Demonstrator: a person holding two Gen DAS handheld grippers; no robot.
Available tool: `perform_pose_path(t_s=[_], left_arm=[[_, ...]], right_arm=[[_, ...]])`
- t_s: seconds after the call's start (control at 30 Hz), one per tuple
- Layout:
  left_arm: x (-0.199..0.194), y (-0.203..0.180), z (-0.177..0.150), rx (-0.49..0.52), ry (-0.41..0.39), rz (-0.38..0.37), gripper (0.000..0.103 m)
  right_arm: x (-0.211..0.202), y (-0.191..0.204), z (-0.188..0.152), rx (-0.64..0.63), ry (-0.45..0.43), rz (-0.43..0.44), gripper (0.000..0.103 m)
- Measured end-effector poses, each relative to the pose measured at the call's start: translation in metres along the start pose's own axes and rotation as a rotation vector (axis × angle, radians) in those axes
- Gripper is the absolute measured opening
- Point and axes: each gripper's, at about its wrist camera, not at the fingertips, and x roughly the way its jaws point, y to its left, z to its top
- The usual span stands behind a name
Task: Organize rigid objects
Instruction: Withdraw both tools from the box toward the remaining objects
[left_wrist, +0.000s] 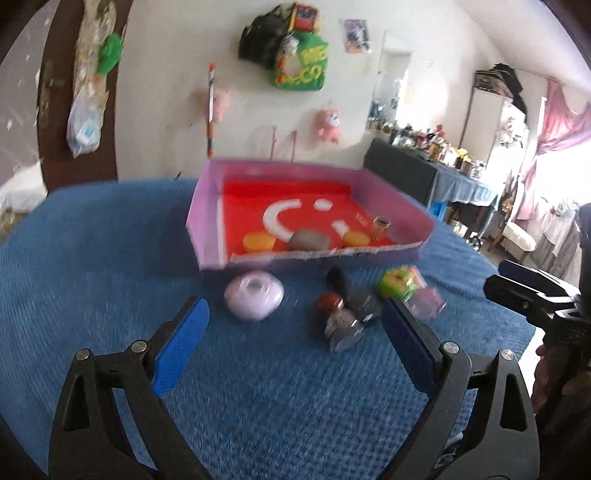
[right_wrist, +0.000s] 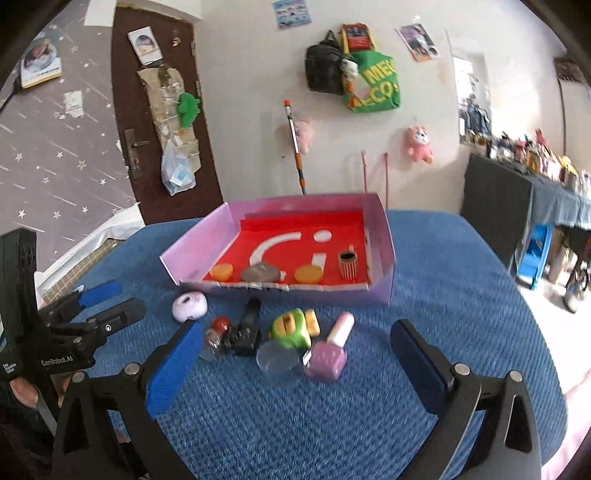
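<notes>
Your left tongs (left_wrist: 295, 332) are released, jaws spread wide, nothing between them, hovering over the blue mat (left_wrist: 92, 277). Your right tongs (right_wrist: 295, 354) are released too, also holding nothing. Just ahead of them, loose on the mat: a lilac round case (right_wrist: 190, 305), a red-capped small bottle (right_wrist: 216, 338), a black bottle (right_wrist: 246, 328), a green toy (right_wrist: 290, 328), a clear lid (right_wrist: 277, 360) and a pink polish bottle (right_wrist: 330, 352). Beyond sits the pink tray (right_wrist: 380, 236) holding 2 orange discs (right_wrist: 221, 272), a grey stone (right_wrist: 259, 273) and a ribbed cup (right_wrist: 347, 264).
</notes>
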Motion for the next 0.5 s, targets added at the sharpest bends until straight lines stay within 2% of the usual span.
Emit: perform_pose_path(t_s=[0.23,0.5], left_arm=[[0.02,0.02,-0.016,-0.054,0.092,0.055,0.096],[0.04,0.048,-0.009,-0.1,0.147,0.163,0.096]], right_arm=[[0.021,-0.014,-0.031,0.055,0.05,-0.05,0.103],[0.036,-0.024,-0.034,0.072,0.069,-0.058,0.103]])
